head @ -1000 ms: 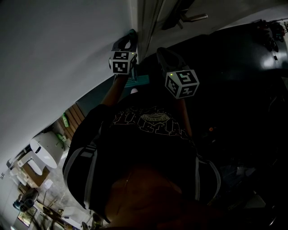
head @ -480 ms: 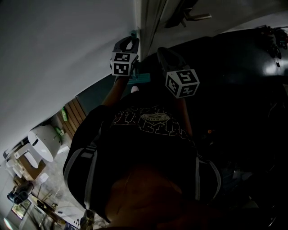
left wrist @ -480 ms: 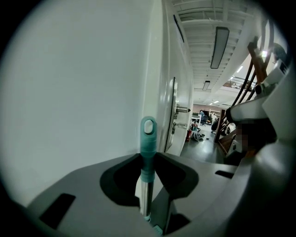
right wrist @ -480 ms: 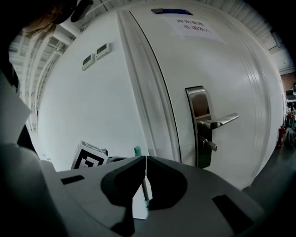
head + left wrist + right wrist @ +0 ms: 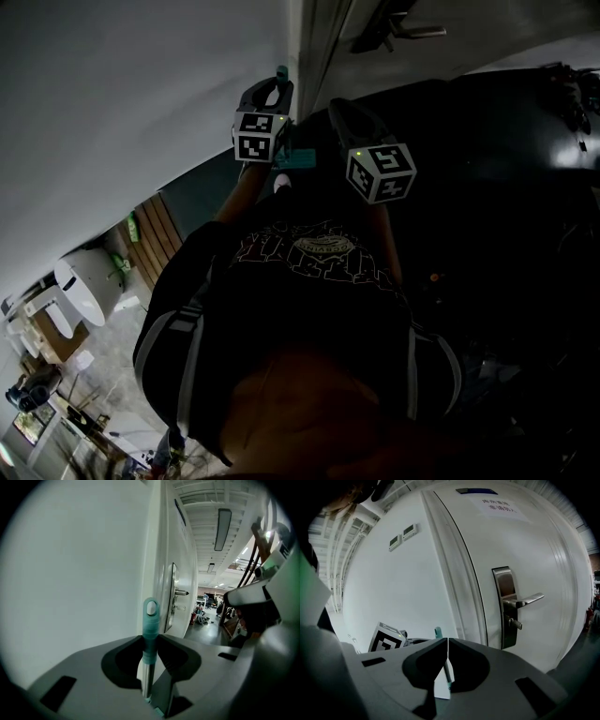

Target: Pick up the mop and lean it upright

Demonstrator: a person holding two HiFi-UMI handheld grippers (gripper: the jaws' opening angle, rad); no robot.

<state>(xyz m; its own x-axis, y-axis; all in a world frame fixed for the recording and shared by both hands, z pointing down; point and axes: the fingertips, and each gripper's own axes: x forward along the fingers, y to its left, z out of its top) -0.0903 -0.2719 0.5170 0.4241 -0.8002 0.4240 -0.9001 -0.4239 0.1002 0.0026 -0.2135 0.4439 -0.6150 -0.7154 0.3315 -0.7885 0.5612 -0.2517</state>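
The mop stands nearly upright by the white wall, next to the door frame. Its teal handle cap (image 5: 150,619) and metal shaft (image 5: 147,681) sit between the jaws of my left gripper (image 5: 149,644), which is shut on the handle just below the cap. In the head view the left gripper (image 5: 269,97) is raised at the wall with the teal cap (image 5: 281,72) poking above it, and the teal mop head (image 5: 298,159) shows far below. My right gripper (image 5: 448,641) is shut with nothing in it, just right of the mop handle (image 5: 438,631); it also shows in the head view (image 5: 343,112).
A white door with a metal lever handle (image 5: 520,601) is right of the mop. Wall control panels (image 5: 404,535) hang higher up. In the head view a white machine (image 5: 80,286) and wooden slats (image 5: 155,234) lie at the lower left, and the person's dark shirt fills the centre.
The left gripper and the mop handle have shifted slightly up and right along the wall towards the door frame. The right gripper has barely moved.
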